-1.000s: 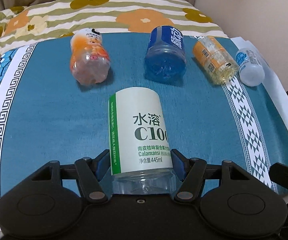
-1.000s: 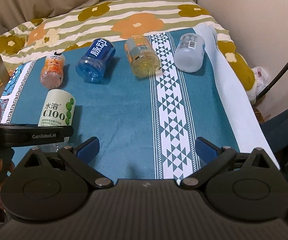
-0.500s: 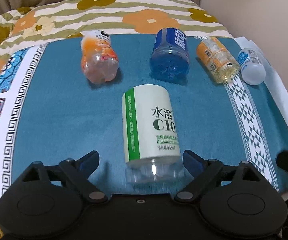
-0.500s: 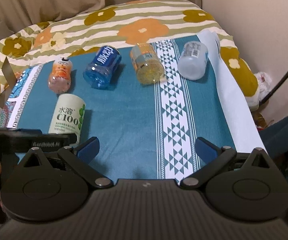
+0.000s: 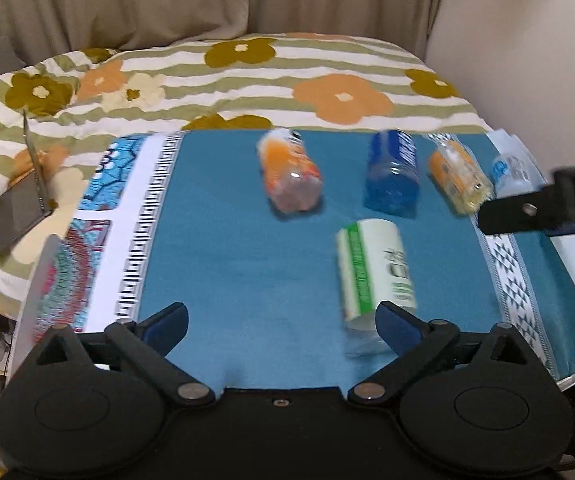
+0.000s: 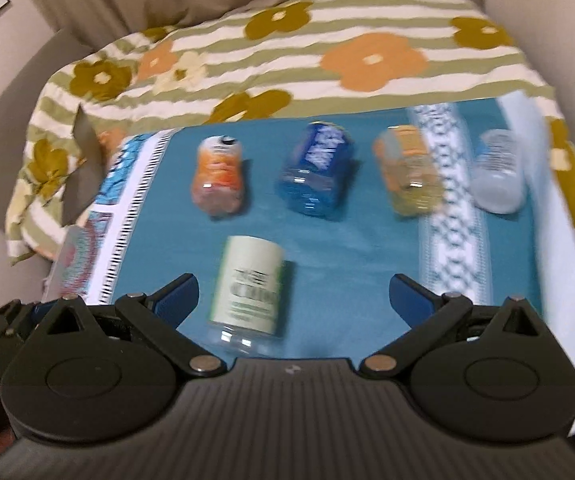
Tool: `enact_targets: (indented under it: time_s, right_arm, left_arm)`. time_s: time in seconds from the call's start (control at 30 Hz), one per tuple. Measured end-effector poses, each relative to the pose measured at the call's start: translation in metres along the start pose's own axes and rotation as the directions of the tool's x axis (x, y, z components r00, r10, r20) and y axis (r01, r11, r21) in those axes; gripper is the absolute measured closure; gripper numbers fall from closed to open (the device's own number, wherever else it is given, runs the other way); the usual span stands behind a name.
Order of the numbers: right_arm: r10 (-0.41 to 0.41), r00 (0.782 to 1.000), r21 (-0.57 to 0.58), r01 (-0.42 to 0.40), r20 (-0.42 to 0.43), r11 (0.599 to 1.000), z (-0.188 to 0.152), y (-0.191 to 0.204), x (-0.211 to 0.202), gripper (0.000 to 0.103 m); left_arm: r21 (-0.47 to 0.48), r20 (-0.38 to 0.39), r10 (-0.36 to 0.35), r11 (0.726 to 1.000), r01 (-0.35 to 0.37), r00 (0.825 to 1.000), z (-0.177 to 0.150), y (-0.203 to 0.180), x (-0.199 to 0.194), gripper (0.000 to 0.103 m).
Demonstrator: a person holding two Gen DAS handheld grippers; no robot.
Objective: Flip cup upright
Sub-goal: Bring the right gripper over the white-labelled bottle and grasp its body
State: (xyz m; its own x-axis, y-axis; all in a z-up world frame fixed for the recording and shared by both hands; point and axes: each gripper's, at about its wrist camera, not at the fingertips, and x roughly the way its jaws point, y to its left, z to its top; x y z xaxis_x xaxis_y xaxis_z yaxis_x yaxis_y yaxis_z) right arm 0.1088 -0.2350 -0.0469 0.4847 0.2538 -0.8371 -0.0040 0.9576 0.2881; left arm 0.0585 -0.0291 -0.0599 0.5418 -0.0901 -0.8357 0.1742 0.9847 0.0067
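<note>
Released: white-label bottle [image 5: 373,276], lying, empty | left gripper [image 5: 283,322] spread | right gripper [image 6: 293,296] spread

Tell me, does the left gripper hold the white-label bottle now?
No, the left gripper is open and the white-label bottle lies free on the cloth.

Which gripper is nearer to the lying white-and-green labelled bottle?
Right. The right gripper frames the white-and-green labelled bottle between its open fingers; the left gripper is open with the bottle by its right finger.
</note>
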Motion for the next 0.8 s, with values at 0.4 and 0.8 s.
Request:
enact_targets:
  time_s: [0.4,0.8]
  right_arm:
    - [0.054,0.974,0.148,-0.022,-0.221,0.989,0.030,0.013,0.102,0.004]
    - [0.070,0.949,0.218,-0.001,-0.308,0.976,0.032,0.009,0.138,0.024]
  left_arm:
    - [-0.041,-0.022,-0.025,0.999,0.024,0.999,-0.004,0.062,0.012,0.001]
    - [-0.052,-0.041,-0.055,0.997,0.052,0.998,-0.001,0.083,0.028,0.001]
